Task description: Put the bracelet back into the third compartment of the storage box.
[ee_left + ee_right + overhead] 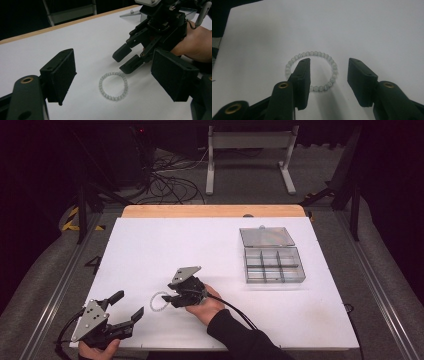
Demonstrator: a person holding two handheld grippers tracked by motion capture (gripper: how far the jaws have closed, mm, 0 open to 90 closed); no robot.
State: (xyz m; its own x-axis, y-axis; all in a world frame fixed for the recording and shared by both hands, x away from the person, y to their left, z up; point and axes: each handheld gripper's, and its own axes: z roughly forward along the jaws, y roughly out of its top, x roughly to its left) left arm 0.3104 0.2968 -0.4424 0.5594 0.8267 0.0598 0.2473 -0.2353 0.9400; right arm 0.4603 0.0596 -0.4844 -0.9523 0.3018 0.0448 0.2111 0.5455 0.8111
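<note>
While your right gripper (170, 296) hovers at the bracelet (159, 301), its jaws stand part open, gripping nothing.

Bracelet: a closed ring of small round pale grey-white beads, glossy, lying flat on the matte white table (150, 250), just at 9 o'clock of your right gripper. From the right gripper view (328, 72), one jaw sits over the ring's inside and the other outside it; touching or not, you cannot tell. Your left gripper (127, 307), at 7 o'clock on the table, has its flat black blocky pads spread wide and empty. Clear plastic compartment box (274, 265), lid open, at 2 o'clock. No legible writing anywhere.
</note>
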